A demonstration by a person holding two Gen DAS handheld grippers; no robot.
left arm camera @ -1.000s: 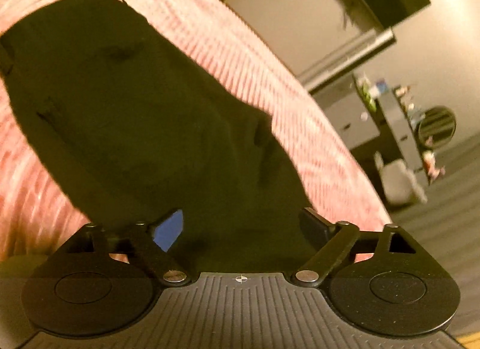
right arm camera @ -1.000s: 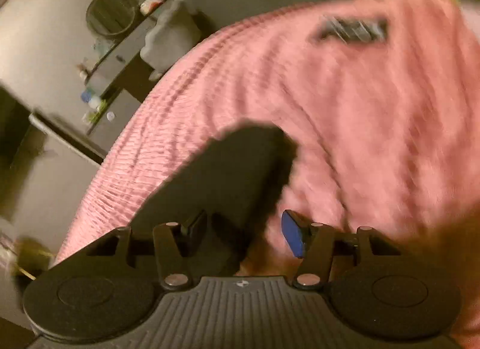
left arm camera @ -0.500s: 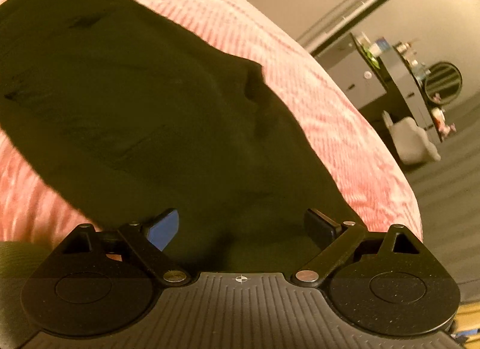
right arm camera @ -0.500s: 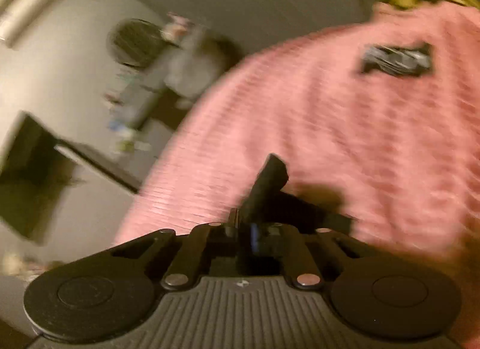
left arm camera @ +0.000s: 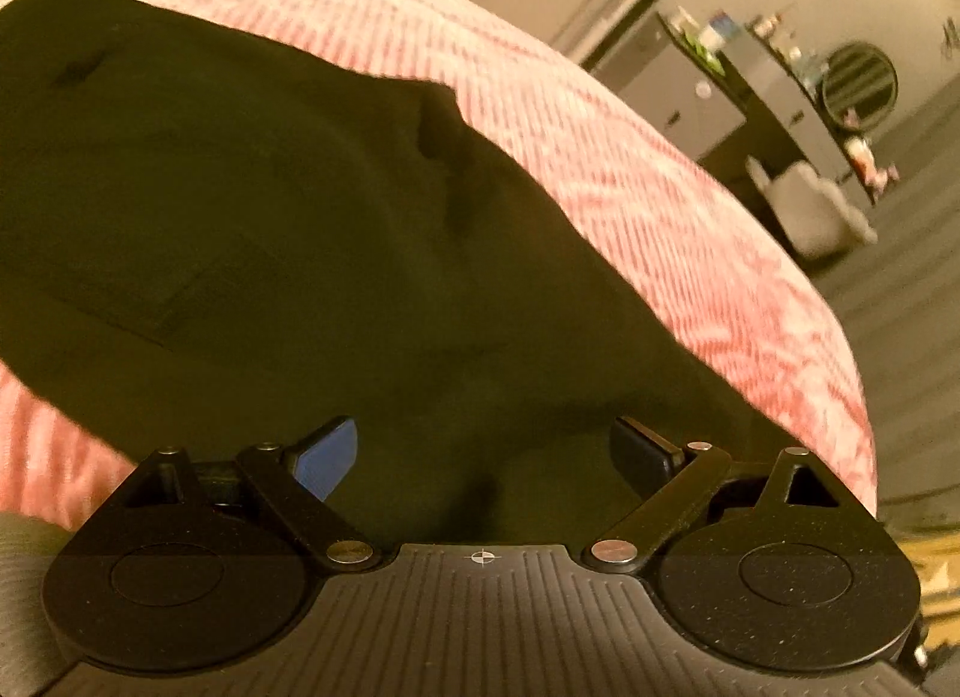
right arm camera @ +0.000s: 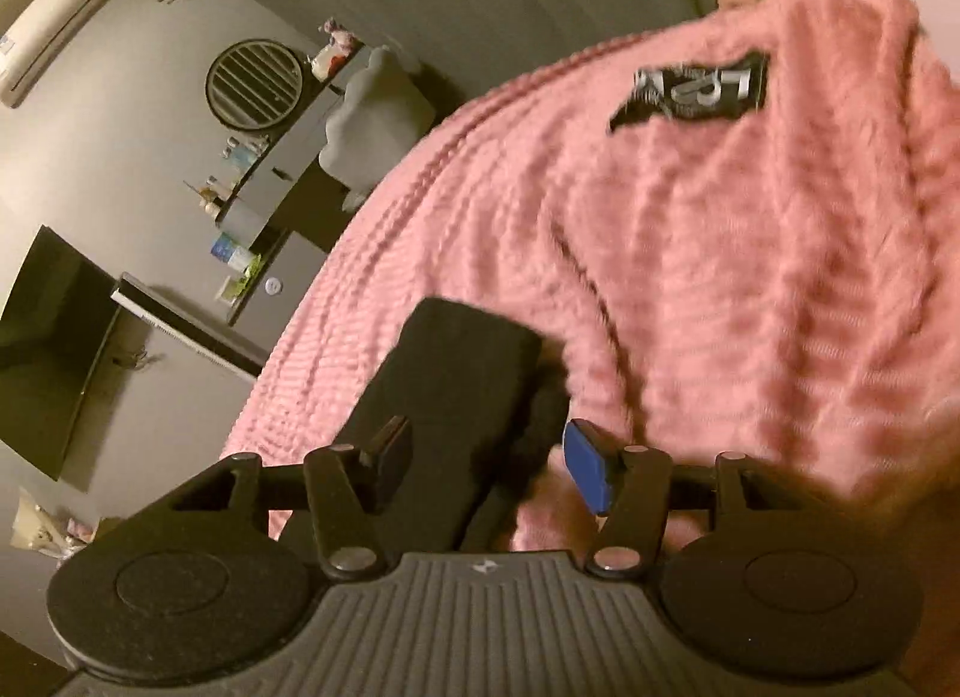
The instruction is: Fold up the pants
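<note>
Black pants (left arm camera: 252, 229) lie spread on a pink ribbed blanket (left arm camera: 630, 175), filling most of the left wrist view. My left gripper (left arm camera: 483, 451) is open, low over the near part of the pants, with cloth between its spread fingers. In the right wrist view a narrow end of the black pants (right arm camera: 462, 373) lies on the pink blanket (right arm camera: 750, 277). My right gripper (right arm camera: 486, 457) is open, its fingers on either side of that end and not closed on it.
A black label (right arm camera: 696, 88) lies on the far blanket. The blanket's edge drops to the floor, with a dark dresser (left arm camera: 762, 97), a round mirror (right arm camera: 255, 85) and a grey stuffed toy (right arm camera: 372, 115) beyond. A TV (right arm camera: 54, 349) stands at the left.
My right gripper was shut on the pant end half a second ago and is now open, with the cloth lying flat. My left gripper stayed open and shifted slightly over the pants.
</note>
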